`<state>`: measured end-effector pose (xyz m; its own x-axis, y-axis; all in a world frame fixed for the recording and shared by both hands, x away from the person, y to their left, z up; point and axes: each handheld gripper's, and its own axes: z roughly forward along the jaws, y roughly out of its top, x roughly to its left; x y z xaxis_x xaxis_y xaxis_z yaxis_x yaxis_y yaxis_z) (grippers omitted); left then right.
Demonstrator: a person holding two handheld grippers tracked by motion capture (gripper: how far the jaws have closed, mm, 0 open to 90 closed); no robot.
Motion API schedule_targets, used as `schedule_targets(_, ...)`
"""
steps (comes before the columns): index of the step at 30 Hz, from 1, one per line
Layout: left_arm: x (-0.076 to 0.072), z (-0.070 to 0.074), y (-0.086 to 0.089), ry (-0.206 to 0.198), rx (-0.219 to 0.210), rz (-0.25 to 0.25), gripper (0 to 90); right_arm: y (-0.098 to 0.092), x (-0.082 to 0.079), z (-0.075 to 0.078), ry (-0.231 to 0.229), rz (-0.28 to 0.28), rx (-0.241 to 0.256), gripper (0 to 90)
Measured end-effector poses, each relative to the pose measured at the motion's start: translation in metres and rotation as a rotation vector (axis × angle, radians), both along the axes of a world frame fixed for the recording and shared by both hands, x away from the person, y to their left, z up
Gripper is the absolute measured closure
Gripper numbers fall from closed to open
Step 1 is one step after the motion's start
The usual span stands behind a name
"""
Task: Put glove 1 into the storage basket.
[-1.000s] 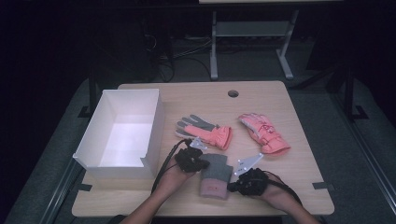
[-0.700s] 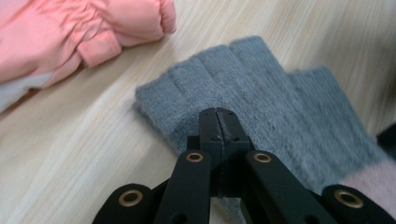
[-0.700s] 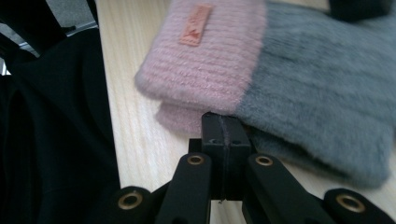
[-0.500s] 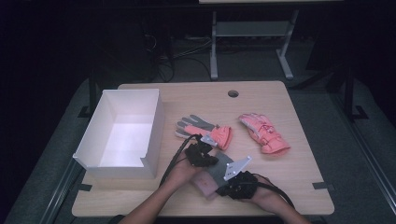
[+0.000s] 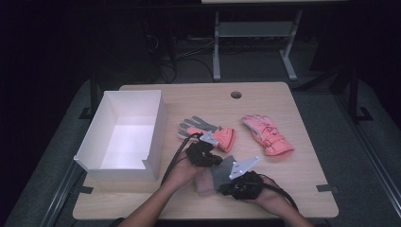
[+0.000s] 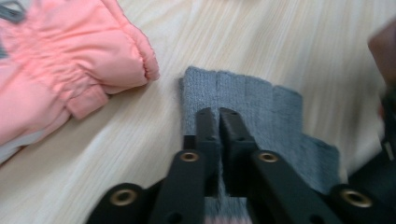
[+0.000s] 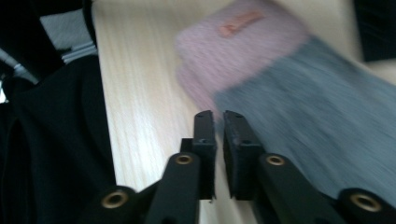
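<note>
A knit piece (image 5: pixel 218 173), grey at one end and pink at the other, lies near the table's front edge between my two grippers. My left gripper (image 5: pixel 212 162) comes at it from the left; in the left gripper view its jaws (image 6: pixel 217 114) are pressed together on the grey knit (image 6: pixel 280 112), which bunches at the tips. My right gripper (image 5: pixel 223 182) sits at the knit's right side. Its jaws (image 7: pixel 218 116) are shut at the edge of the grey part (image 7: pixel 317 107), and I see bare wood in the thin gap. The view is blurred.
An open white box (image 5: pixel 158 127) stands at the table's left. One pink ski glove (image 5: pixel 215 135) lies just beyond the left gripper and close to the knit (image 6: pixel 70 60). A second pink glove (image 5: pixel 267 135) lies to the right. A cable hole (image 5: pixel 236 94) is near the far edge.
My right gripper has moved left and now sits against the knit piece, its grey plate over it. My left gripper has shifted slightly right, onto the grey end.
</note>
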<state>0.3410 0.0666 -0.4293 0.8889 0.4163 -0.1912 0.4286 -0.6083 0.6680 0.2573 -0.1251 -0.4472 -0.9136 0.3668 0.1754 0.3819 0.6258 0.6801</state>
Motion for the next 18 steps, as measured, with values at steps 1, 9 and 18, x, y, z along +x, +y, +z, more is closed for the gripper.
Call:
schedule_targets(1, -0.002, 0.002, 0.003, -0.002, -0.001, 0.000, 80.4, -0.007, 0.000, 0.002, -0.009, -0.015, 0.004, 77.4)
schedule_targets(9, -0.016, 0.004, 0.011, -0.012, 0.025, -0.076, 45.5, -0.056, 0.000, 0.008, -0.033, -0.178, 0.024, 53.1)
schedule_targets(18, -0.024, -0.005, -0.002, -0.045, 0.087, -0.116, 13.0, -0.105, -0.004, 0.000, -0.021, -0.352, 0.028, 15.2)
